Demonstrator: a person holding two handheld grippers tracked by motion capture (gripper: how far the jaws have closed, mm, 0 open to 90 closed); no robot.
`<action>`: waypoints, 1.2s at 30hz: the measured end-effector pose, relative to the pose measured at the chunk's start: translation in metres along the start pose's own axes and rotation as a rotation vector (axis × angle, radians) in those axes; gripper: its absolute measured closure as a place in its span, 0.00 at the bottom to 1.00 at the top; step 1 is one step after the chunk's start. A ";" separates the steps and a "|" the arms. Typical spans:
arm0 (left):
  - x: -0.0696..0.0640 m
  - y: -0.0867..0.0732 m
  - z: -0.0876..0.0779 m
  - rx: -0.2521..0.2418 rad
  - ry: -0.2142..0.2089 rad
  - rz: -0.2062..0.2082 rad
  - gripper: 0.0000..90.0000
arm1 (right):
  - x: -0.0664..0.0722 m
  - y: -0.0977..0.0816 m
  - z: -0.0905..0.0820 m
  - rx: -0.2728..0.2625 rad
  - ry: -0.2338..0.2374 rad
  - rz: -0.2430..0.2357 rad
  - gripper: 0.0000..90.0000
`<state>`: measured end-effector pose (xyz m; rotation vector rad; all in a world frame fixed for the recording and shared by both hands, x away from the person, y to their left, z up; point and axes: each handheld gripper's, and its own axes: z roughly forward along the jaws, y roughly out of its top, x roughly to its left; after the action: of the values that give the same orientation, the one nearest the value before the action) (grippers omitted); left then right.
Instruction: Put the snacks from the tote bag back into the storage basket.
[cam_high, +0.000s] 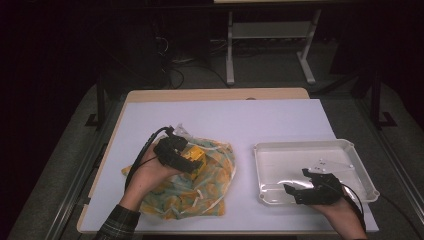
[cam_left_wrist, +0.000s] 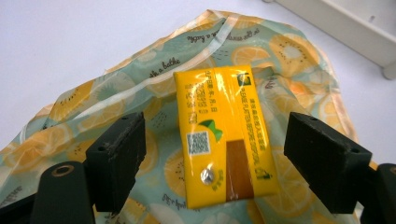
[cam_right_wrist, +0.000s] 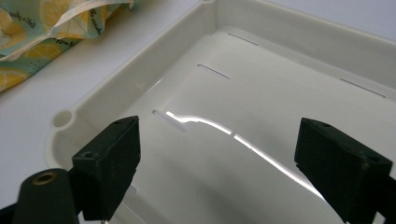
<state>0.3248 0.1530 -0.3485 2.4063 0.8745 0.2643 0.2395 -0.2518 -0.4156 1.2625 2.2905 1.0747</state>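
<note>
High view: the left gripper was at centre-left of the frame, over a fruit-print bag that lay on the white counter. A yellow packet showed just at its fingers, on top of the bag. The right gripper was at lower right, over the near edge of an empty white tray.

Left gripper view: the yellow packet lay flat on the bag, in the middle of the frame, between the two fingers. The fingers stood wide apart, not touching the packet.

Right gripper view: fingers also wide apart, w/ nothing between them, above the tray. A corner of the bag was at upper left.
</note>
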 end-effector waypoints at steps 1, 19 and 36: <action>0.000 0.001 0.001 0.007 0.001 -0.001 0.23 | 0.000 0.000 0.000 0.000 0.000 0.001 0.16; 0.002 0.010 0.028 0.118 0.026 0.015 0.29 | 0.000 0.000 0.000 0.001 -0.001 0.001 0.16; 0.000 0.005 0.034 0.146 -0.004 0.014 0.49 | 0.000 0.000 -0.001 0.002 -0.001 -0.005 0.16</action>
<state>0.3399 0.1349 -0.3733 2.5474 0.9041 0.2070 0.2390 -0.2524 -0.4155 1.2572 2.2934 1.0703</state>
